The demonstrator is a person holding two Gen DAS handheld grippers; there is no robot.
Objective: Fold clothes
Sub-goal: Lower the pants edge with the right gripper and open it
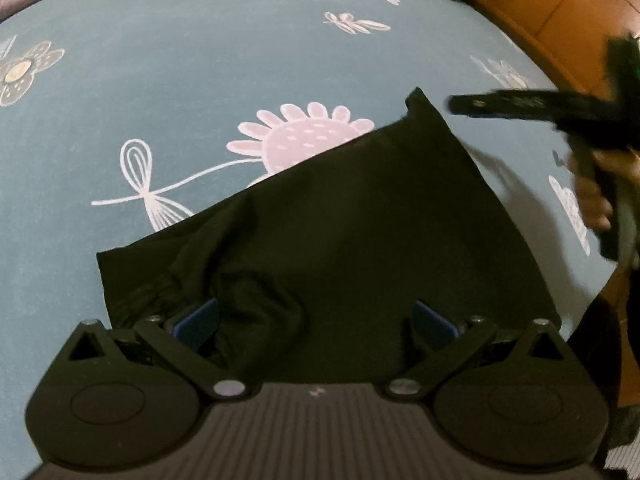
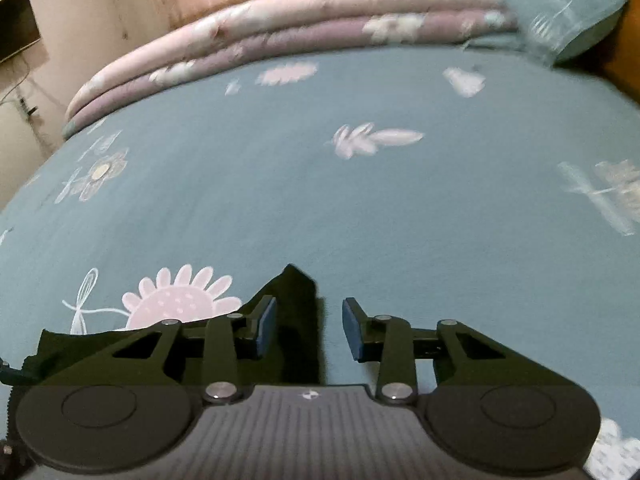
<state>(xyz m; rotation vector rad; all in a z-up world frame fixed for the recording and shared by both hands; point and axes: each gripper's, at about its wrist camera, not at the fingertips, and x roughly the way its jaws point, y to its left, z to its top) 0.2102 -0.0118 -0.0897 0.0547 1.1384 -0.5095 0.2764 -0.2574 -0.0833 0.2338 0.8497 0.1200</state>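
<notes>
Both claws open over black garment (image 1: 340, 232), blue bedsheet (image 1: 200, 80) w/ room beyond.

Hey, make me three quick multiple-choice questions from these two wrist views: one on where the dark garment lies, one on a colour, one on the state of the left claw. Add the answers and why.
1. Where does the black cloth garment lie?
A. on the folded quilt
B. on the blue-grey flowered bedsheet
C. on the floor

2. What colour is the big printed daisy beside the garment?
A. yellow
B. red
C. pale pink

3. How is the left claw?
A. open, pads apart above the garment
B. shut on the pillow
C. shut on the garment

Answers:
1 B: the garment is spread flat on the bedsheet, with the pink folded quilt far behind it.
2 C: the daisy has pale pink petals at the garment's upper edge.
3 A: its blue pads stand wide apart and pinch nothing.
</notes>
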